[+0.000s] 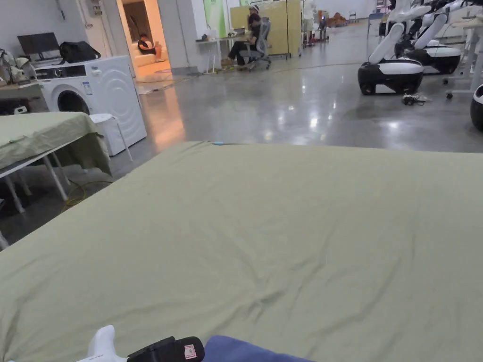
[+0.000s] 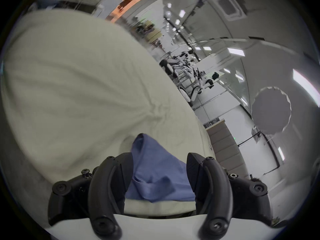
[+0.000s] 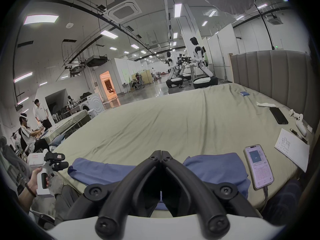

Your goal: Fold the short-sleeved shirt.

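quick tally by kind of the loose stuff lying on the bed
shirt: 1
phones: 2
paper sheet: 1
pen: 1
white controller: 1
white cloth: 1
small blue item: 1
total: 8

1. Rows of ceiling light panels (image 3: 108,33) light the hall evenly and brightly; the right gripper view is sharp at its centre.
2. The polished floor (image 1: 302,108) carries soft white glare patches in the head view, plus an orange glow by the lit doorway (image 1: 141,28).
3. Shadows on the bed sheet (image 1: 283,226) are faint, marking only shallow creases.
4. Both gripper views bulge with fisheye distortion and darken to black at the corners.
5. The left gripper view is tilted and smeared with motion blur, worst along its top edge.
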